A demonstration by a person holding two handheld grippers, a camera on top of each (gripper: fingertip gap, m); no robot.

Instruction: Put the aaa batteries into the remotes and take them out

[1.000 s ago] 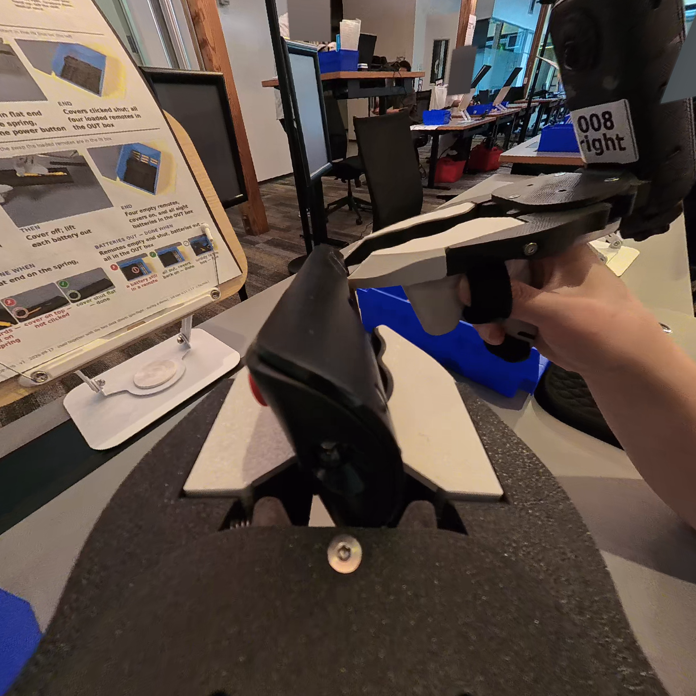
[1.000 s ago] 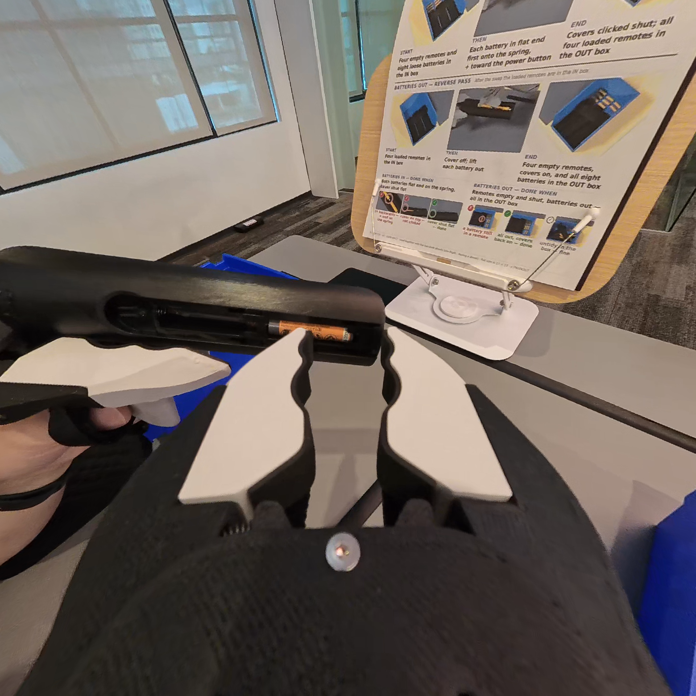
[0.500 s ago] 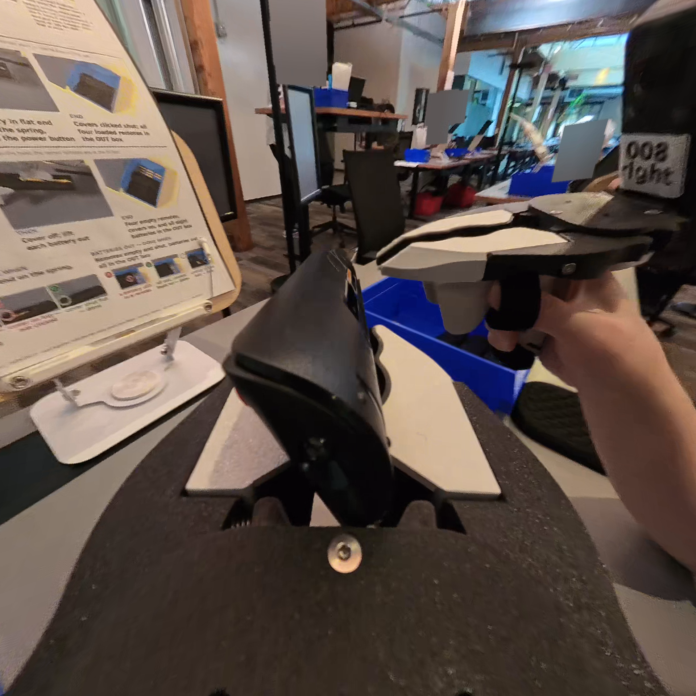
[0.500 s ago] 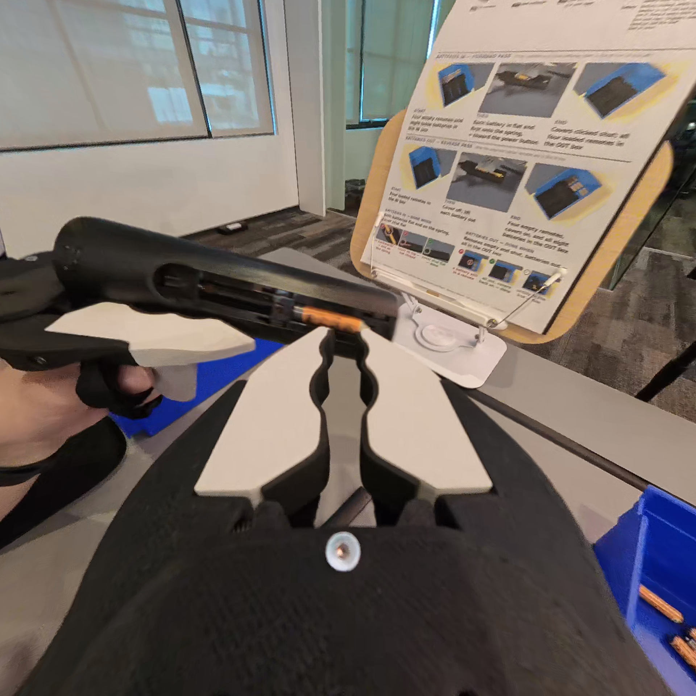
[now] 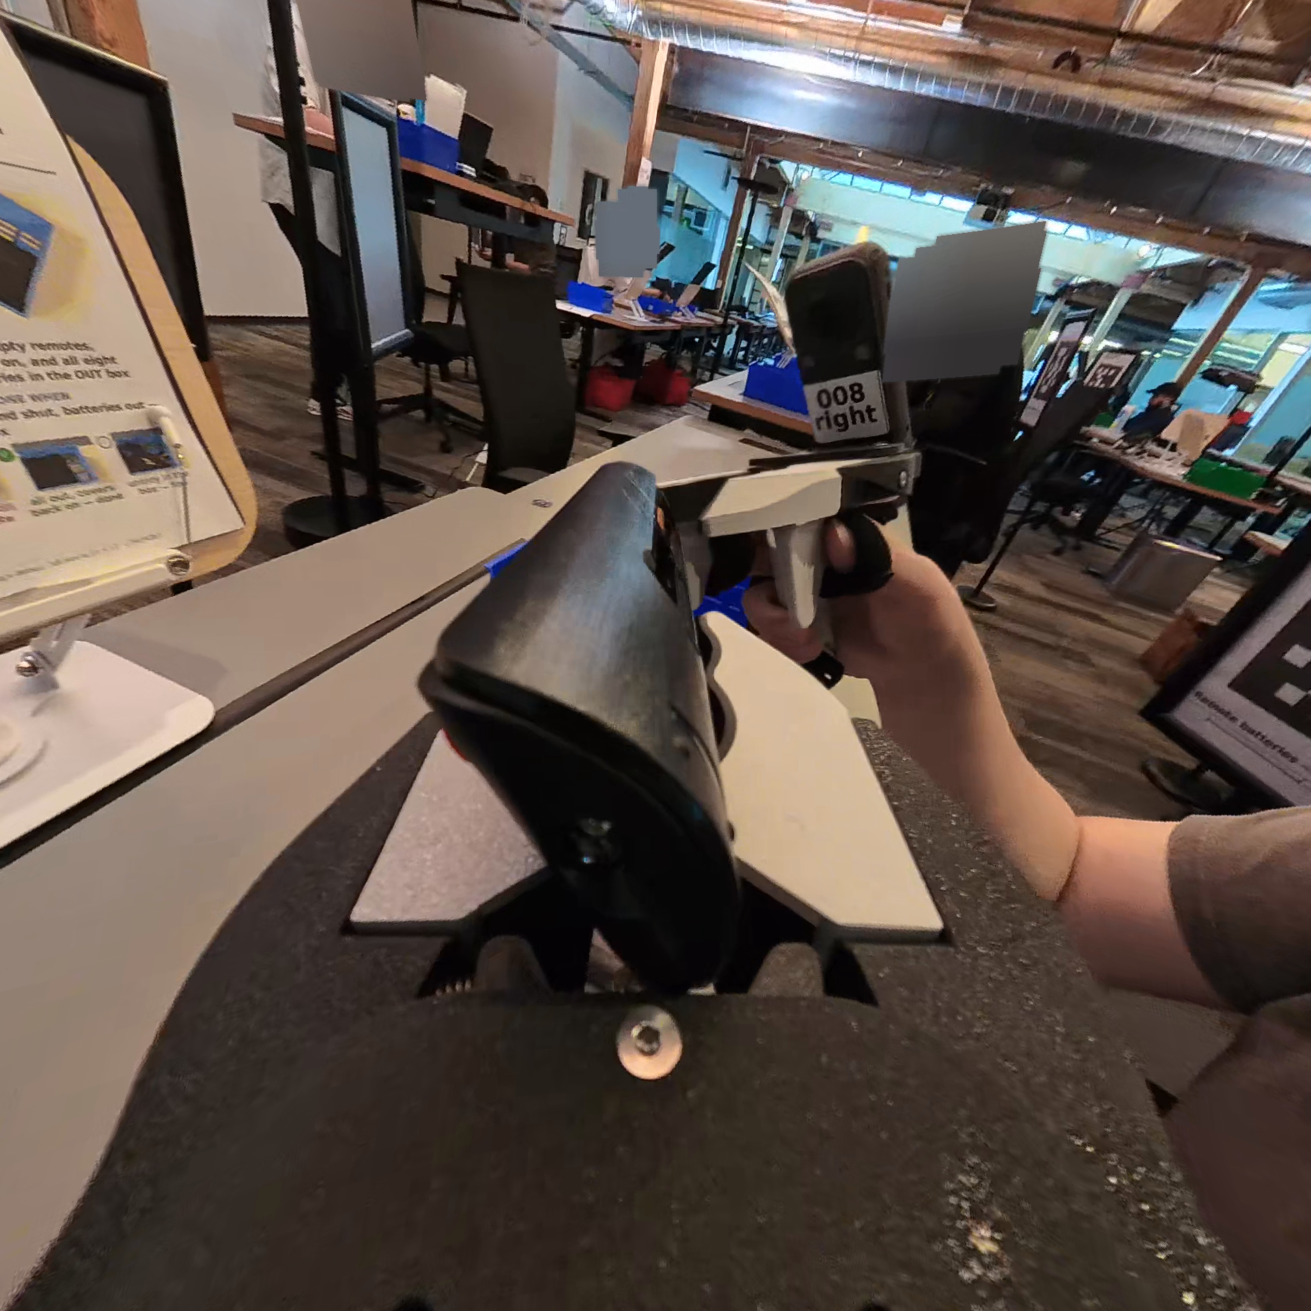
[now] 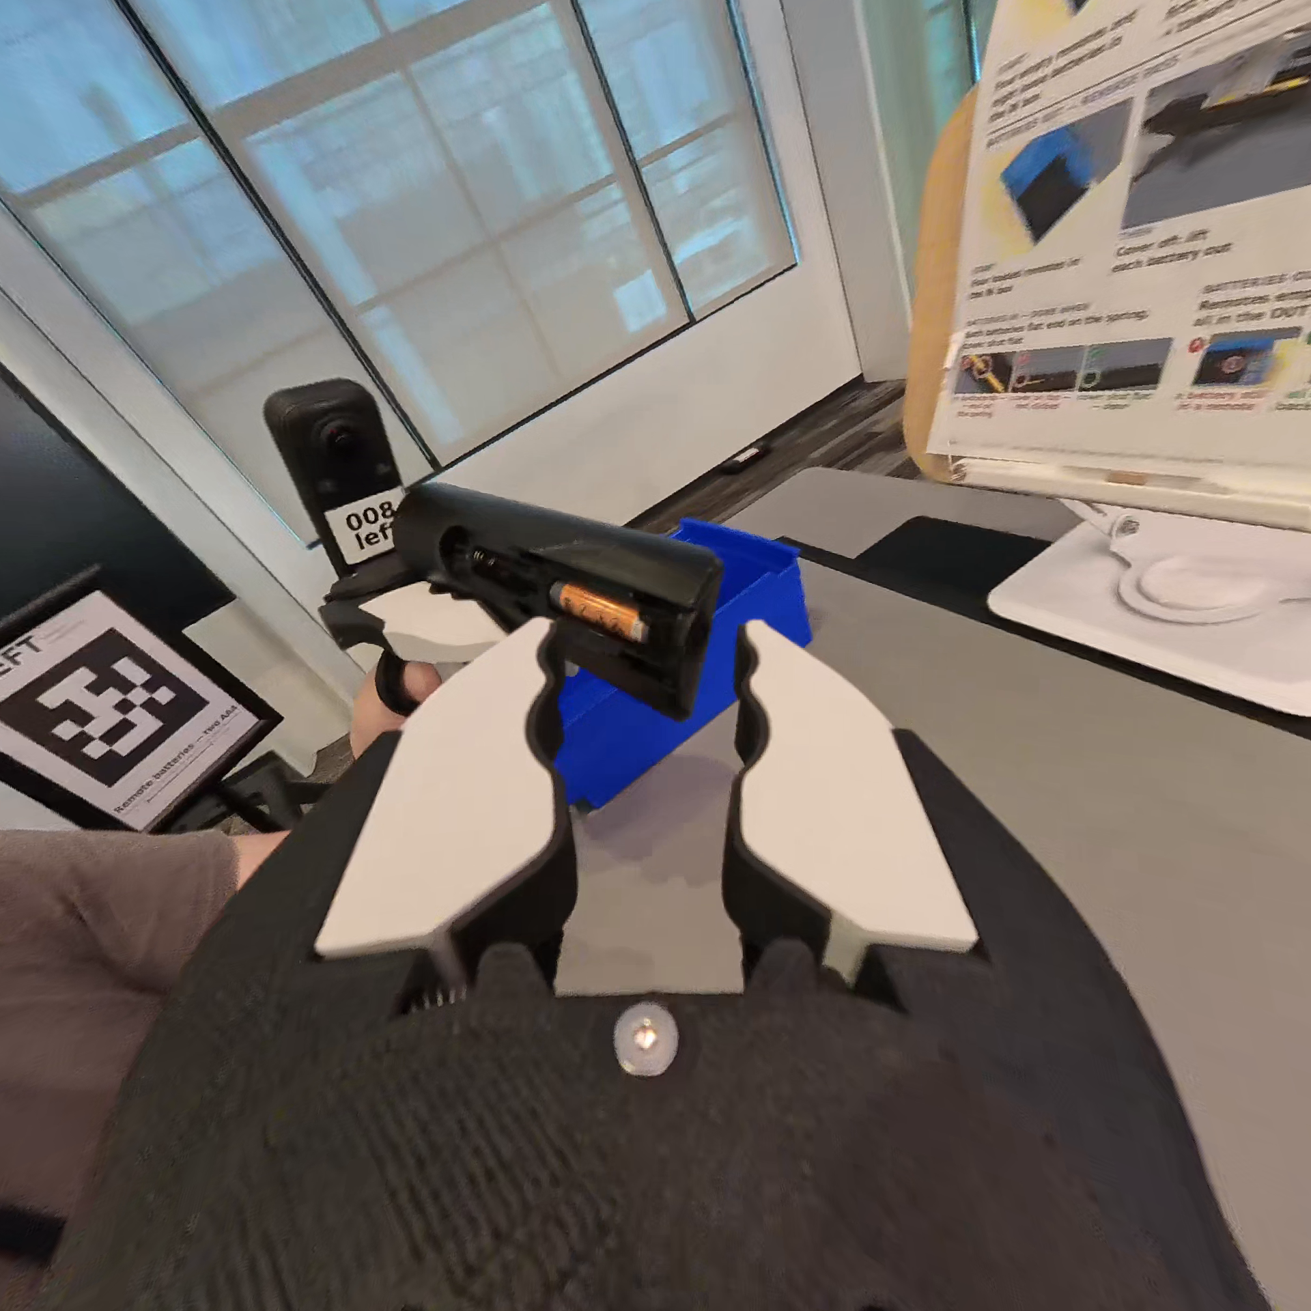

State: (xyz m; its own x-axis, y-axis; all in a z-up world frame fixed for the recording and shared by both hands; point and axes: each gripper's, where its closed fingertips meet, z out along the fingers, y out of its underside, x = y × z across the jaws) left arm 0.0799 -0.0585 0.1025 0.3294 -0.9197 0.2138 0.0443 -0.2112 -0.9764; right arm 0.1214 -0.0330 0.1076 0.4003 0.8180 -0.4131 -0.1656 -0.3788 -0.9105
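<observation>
While the left gripper (image 5: 624, 681) clamps the black remote (image 5: 589, 716) above the table's (image 6: 1064, 766) edge, one orange AAA battery (image 6: 599, 609) sits inside its open compartment. The right gripper (image 6: 642, 699) waits with fingers apart, so that battery likely needs lifting out.

Hidden behind the black plastic remote (image 5: 582, 716) in the left wrist view: most of the blue plastic bin (image 5: 720, 601) and the inner edges of the white gripper fingers (image 5: 801, 787). Cut off by the frame edge in both views: the white instruction sheet on its wooden board (image 6: 1135, 234). Smeared by blur in the right wrist view: that sheet's small pictures, plus the orange AAA battery (image 6: 599, 609), partly sunk in the remote's open compartment.
</observation>
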